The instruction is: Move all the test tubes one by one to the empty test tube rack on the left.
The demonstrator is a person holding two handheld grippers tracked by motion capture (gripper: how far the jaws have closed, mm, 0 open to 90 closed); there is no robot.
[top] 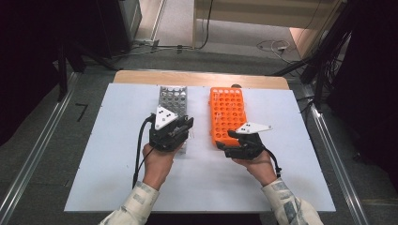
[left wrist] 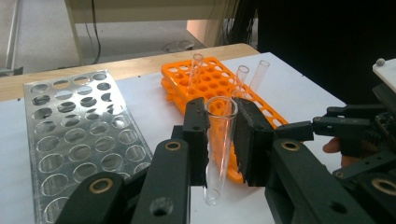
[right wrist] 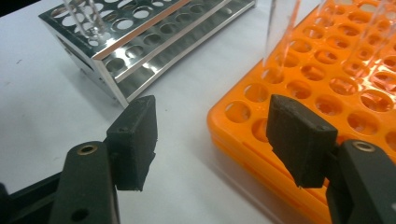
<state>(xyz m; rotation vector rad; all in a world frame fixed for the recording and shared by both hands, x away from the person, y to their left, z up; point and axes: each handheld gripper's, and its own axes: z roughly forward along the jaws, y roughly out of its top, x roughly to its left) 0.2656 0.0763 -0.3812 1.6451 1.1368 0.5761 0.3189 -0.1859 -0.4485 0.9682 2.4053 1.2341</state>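
A clear test tube (left wrist: 218,140) stands upright between the jaws of my left gripper (left wrist: 222,140), which is shut on it. In the high view that left gripper (top: 184,125) hovers over the near right corner of the silver metal rack (top: 172,99). The tube's bottom (right wrist: 86,18) hangs just above that rack (right wrist: 154,42). My right gripper (right wrist: 215,137) is open and holds nothing, at the near left corner of the orange rack (right wrist: 327,93). From above, the right gripper (top: 226,141) lies at the front end of the orange rack (top: 227,110).
Three more clear tubes (left wrist: 195,67) lean in the orange rack's (left wrist: 210,84) holes. Both racks stand side by side on a white board (top: 117,164) over a wooden table (top: 197,77). Cables trail across the floor behind.
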